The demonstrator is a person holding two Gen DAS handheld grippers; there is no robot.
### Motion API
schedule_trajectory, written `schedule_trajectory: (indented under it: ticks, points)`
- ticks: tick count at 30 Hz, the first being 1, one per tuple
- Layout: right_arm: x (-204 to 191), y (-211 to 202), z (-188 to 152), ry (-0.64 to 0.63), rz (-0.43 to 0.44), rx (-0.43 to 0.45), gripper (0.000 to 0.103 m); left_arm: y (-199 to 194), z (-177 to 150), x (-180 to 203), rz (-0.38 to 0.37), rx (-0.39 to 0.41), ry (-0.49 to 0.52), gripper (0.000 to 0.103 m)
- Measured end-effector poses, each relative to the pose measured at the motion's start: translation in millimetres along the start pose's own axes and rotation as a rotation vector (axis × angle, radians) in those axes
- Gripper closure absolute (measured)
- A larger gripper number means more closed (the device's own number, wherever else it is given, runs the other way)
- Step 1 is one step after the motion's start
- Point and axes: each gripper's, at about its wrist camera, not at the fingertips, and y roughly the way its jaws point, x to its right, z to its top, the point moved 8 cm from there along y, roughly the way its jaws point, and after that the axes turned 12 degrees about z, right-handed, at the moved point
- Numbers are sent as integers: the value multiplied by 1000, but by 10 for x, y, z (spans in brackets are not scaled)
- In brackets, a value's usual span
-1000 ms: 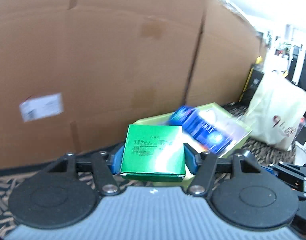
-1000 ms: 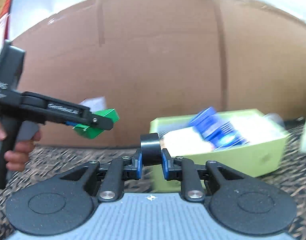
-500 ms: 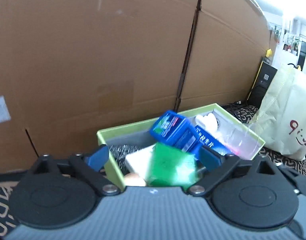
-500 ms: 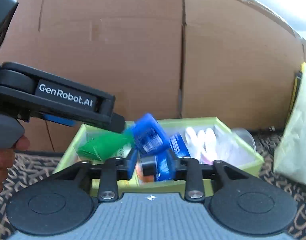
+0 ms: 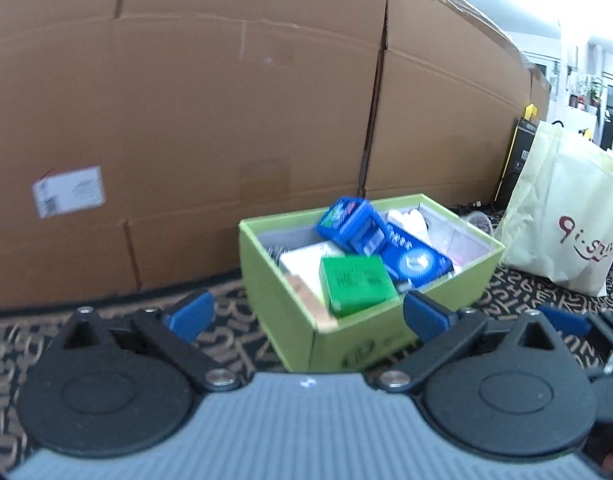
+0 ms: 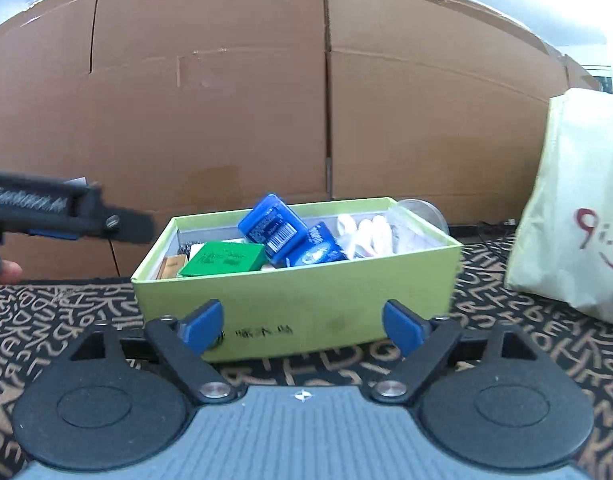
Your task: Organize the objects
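Note:
A lime-green open box [image 5: 348, 334] [image 6: 298, 304] stands on the patterned mat. In it lie a green carton [image 5: 356, 284] [image 6: 222, 260], two blue packages [image 5: 352, 226] [image 6: 272, 230] and white items [image 6: 362, 230]. My left gripper [image 5: 306, 314] is open and empty, just before the box's near corner. It also shows at the left of the right wrist view [image 6: 66, 212]. My right gripper [image 6: 302, 326] is open and empty in front of the box's long side. The black roll it held is not in sight.
A large cardboard wall [image 5: 226, 120] [image 6: 306, 100] stands right behind the box. A cream tote bag [image 5: 566, 224] [image 6: 578, 216] stands to the right. The black mat with tan letters [image 6: 526, 344] covers the surface.
The left gripper opened and let the green carton into the box, then drew back. The right gripper opened, released its black roll over the box, and drew back too.

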Motion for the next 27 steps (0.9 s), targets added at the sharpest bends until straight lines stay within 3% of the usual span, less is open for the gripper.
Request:
schedule_trajectory:
  ticks: [7,13,19,22,27]
  points:
    - [32,-516,-58,-13,-21,-55,4,-430,-429,36,67,-119,-30,0]
    - [167,-852,-176,-17,-139,-76,3,-523,-611,74,131,-181,-35,0]
    - [209,-1082,-229,6,-213,-52,3,-686,-627,97,138,-177,-25,0]
    - [187,-1150,-231,12,-218,-44,3,-779,-610,135,117,-139,-14,0]
    - [110,-1201,-228,6,-208,-44,3,-857,-630,156,110,-143,-14,0]
